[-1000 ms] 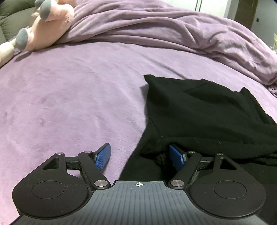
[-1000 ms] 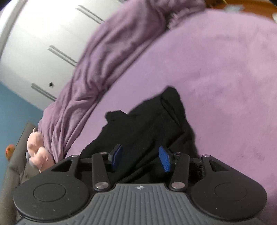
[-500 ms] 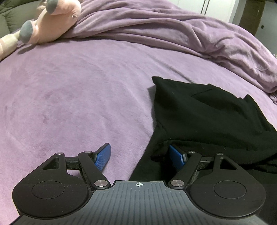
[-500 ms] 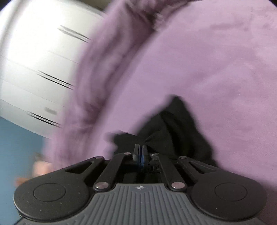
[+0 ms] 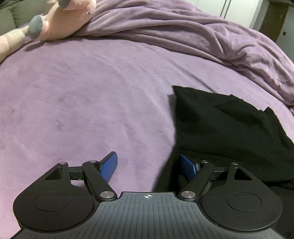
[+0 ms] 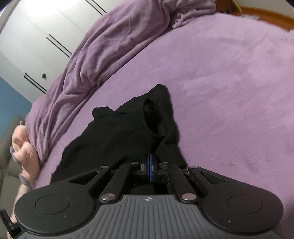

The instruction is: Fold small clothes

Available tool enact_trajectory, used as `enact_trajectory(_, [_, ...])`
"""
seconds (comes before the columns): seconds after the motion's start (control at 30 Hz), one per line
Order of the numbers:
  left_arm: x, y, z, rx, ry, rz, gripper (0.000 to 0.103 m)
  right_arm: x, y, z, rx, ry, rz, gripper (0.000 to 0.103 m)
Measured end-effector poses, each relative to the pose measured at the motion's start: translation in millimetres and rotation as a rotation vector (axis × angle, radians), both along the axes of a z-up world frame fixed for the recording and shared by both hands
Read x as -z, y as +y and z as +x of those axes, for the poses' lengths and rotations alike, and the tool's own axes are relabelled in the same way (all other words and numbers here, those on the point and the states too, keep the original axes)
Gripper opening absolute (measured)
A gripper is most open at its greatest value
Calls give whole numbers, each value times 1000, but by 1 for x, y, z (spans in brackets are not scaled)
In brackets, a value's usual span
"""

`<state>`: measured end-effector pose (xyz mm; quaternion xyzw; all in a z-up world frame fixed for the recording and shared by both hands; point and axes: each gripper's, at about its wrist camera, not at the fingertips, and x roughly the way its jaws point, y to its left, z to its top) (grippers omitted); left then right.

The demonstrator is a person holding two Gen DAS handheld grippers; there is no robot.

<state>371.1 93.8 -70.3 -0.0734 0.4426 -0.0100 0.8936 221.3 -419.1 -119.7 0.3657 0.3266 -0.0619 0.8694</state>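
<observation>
A small black garment (image 5: 229, 125) lies crumpled on the purple bed (image 5: 82, 103). My left gripper (image 5: 148, 165) is open at the garment's left edge. Its right fingertip (image 5: 187, 167) is over black cloth and its left fingertip (image 5: 108, 166) is over bare bedspread. In the right wrist view the black garment (image 6: 119, 132) spreads ahead of the right gripper (image 6: 149, 163), whose blue pads are pressed together on the cloth's near edge. A fold of cloth rises toward the pads, and a gaping opening shows just beyond them.
A bunched purple blanket (image 5: 202, 36) runs along the far side of the bed. A pink plush toy (image 5: 60, 20) lies at the far left, also visible as the plush toy (image 6: 23, 147). White wardrobe doors (image 6: 46, 36) stand behind. A wooden bed rim (image 6: 266, 14) shows at the far right.
The right gripper's jaws went from open to shut on the black cloth, and the cloth bunched up toward them. The left gripper slid a little leftward, still open.
</observation>
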Motion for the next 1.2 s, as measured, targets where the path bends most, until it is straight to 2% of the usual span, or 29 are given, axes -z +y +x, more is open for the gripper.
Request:
enact_trajectory(0.1, [-10,10,-6,-34,-22,45,80,-12,-6,-10,32,4,-55,5])
enact_trajectory(0.2, [-22,-2,-8,29,-64,-4,83,-31,3,-2,32,-51,-151,17])
enact_trajectory(0.27, [-25,-25,-5,93,-96,-7,86,-40,23,14,-28,-108,-178,24])
enact_trajectory(0.4, [-11,-77,7,199,-124,16,87,-38,76,61,-165,-152,-183,24])
enact_trajectory(0.47, [5,-93,15,212,-83,63,87,-25,100,80,-251,-124,-197,24])
enact_trajectory(0.5, [12,-95,16,218,-66,90,89,-17,109,87,-281,-86,-238,23])
enact_trajectory(0.57, [18,-87,12,227,-85,101,95,-1,110,88,-277,3,-332,12])
enact_trajectory(0.6, [19,-80,10,219,-88,95,97,3,100,80,-258,-15,-324,3])
enact_trajectory(0.63, [19,-71,10,202,-76,88,99,6,84,70,-221,-35,-300,0])
enact_trajectory(0.7, [18,-52,9,168,-58,30,99,8,51,47,-126,-37,-263,0])
enact_trajectory(0.73, [17,-44,7,156,-50,25,99,7,37,36,-82,-34,-264,0])
enact_trajectory(0.83, [11,-34,-8,144,-19,128,95,-8,27,11,-48,14,-390,0])
enact_trajectory(0.87, [8,-28,-18,153,-14,153,95,-15,29,4,-55,24,-419,3])
enact_trajectory(0.93, [3,-20,-44,163,6,174,94,-24,37,-13,-74,57,-454,25])
enact_trajectory(1.0, [0,-7,-80,193,33,165,94,-29,42,-39,-111,67,-406,33])
enact_trajectory(1.1, [-1,10,-132,227,73,170,94,-26,39,-86,-163,96,-243,41])
enact_trajectory(1.2, [4,28,-174,209,134,119,90,-18,43,-139,-189,169,-203,43])
